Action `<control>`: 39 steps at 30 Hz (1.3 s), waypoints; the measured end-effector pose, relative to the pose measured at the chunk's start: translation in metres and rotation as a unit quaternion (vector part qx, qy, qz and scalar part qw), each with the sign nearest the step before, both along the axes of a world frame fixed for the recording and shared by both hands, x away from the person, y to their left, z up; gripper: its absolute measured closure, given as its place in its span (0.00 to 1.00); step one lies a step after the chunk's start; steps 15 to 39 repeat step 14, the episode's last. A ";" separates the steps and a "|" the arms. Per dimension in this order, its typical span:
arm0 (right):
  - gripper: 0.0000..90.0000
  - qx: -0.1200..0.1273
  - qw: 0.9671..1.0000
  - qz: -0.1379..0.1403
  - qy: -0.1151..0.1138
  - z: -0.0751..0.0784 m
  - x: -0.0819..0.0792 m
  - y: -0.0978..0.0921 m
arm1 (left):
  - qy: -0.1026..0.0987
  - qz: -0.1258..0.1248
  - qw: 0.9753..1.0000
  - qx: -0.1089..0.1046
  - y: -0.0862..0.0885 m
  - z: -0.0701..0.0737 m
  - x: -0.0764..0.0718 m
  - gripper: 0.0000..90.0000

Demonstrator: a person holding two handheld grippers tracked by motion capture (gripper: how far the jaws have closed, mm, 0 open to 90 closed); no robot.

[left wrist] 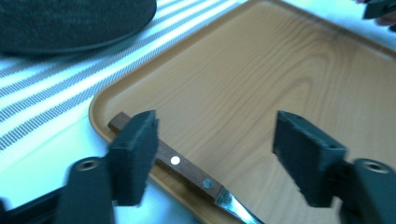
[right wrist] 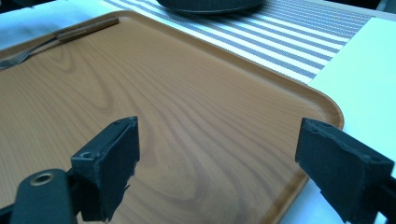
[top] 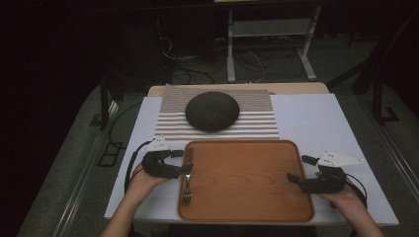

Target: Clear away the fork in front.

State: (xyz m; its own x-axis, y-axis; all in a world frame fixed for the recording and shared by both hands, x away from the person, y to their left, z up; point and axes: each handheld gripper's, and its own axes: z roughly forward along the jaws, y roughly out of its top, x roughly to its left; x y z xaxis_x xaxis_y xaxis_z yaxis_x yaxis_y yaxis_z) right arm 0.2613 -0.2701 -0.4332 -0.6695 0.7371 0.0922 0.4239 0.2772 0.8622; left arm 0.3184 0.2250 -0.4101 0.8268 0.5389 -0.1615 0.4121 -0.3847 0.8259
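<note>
The fork [top: 187, 177] lies along the left edge of the tray [top: 247, 207], wooden handle with two pale rivets away from the person, steel tines near. The left tool [top: 184, 161] gapes wide over the handle, holding nothing. The right tool [top: 295, 170] gapes empty at the tray's right edge.

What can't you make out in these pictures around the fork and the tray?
- Fork prongs: cut off by the bottom edge of the left gripper view.
- Part of its handle: hidden behind one finger of the left tongs.
- Dark dome on the striped mat: too dim to identify, high view.
</note>
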 end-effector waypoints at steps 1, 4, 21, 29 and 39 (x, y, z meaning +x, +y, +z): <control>0.15 0.000 1.000 0.000 0.000 0.000 0.000 0.000 | -0.002 0.000 1.000 -0.004 0.001 0.001 -0.001 0.26; 0.15 0.001 1.000 0.000 0.000 0.001 -0.001 -0.001 | -0.008 0.003 1.000 -0.005 0.004 0.002 -0.006 0.14; 0.15 0.001 1.000 0.000 -0.002 0.002 -0.001 -0.002 | -0.007 0.003 1.000 0.011 0.003 -0.003 -0.012 0.00; 0.15 0.001 1.000 0.000 -0.002 0.002 -0.001 -0.002 | -0.007 0.003 1.000 0.011 0.003 -0.003 -0.012 0.00; 0.15 0.001 1.000 0.000 -0.002 0.002 -0.001 -0.002 | -0.007 0.003 1.000 0.011 0.003 -0.003 -0.012 0.00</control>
